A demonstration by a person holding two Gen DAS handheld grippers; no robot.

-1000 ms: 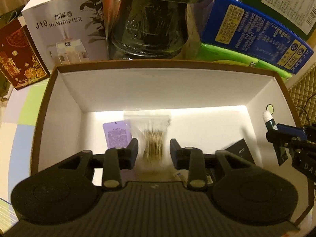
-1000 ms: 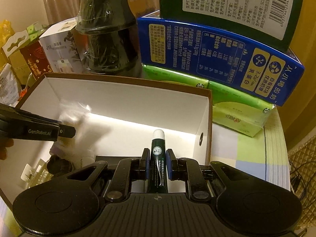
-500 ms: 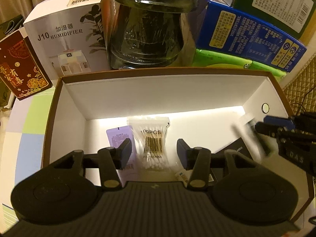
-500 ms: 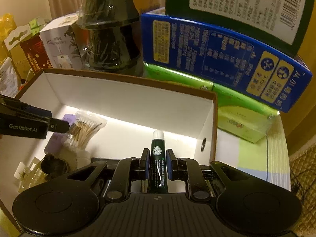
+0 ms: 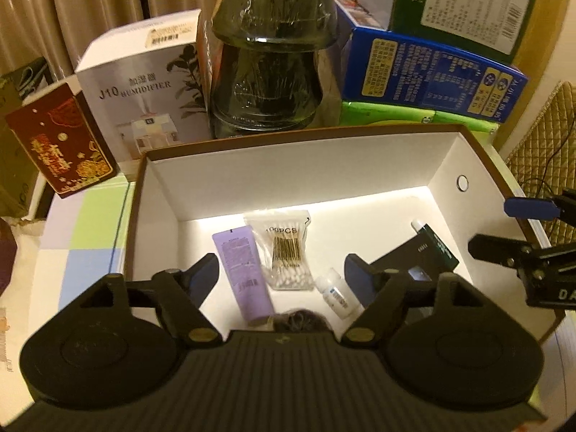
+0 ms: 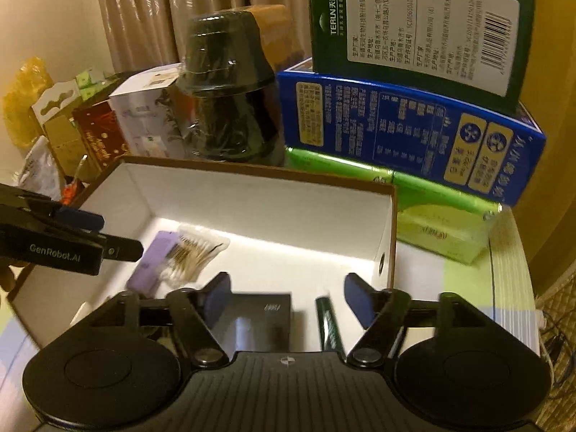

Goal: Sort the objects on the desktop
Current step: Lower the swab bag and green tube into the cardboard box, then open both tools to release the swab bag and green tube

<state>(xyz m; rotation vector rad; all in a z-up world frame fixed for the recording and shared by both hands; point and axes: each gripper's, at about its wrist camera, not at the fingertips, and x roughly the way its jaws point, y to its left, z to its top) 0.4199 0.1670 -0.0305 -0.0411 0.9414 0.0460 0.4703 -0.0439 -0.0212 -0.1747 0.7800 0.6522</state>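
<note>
An open brown box with white inside (image 5: 288,165) holds a cotton swab bag (image 5: 286,248), a purple tube (image 5: 243,270), a small white bottle (image 5: 336,293), a black flat case (image 5: 406,259) and a dark green tube (image 5: 437,243). My left gripper (image 5: 280,273) is open and empty above the box's near side. My right gripper (image 6: 286,300) is open and empty over the box's right end; the green tube (image 6: 329,327) lies below it beside the black case (image 6: 259,318). The right gripper's fingers (image 5: 500,248) show at the right in the left wrist view.
Behind the box (image 6: 259,194) stand a humidifier carton (image 5: 144,86), a red packet (image 5: 57,144), stacked dark wrapped bowls (image 5: 270,57), and blue (image 6: 406,129), green (image 6: 421,25) and lime (image 6: 442,223) cartons. A dark round thing (image 5: 298,320) lies at the box's near wall.
My right gripper opened and the green tube dropped into the box beside the black case. My left gripper let the swab bag fall, opened wider and drew back upward.
</note>
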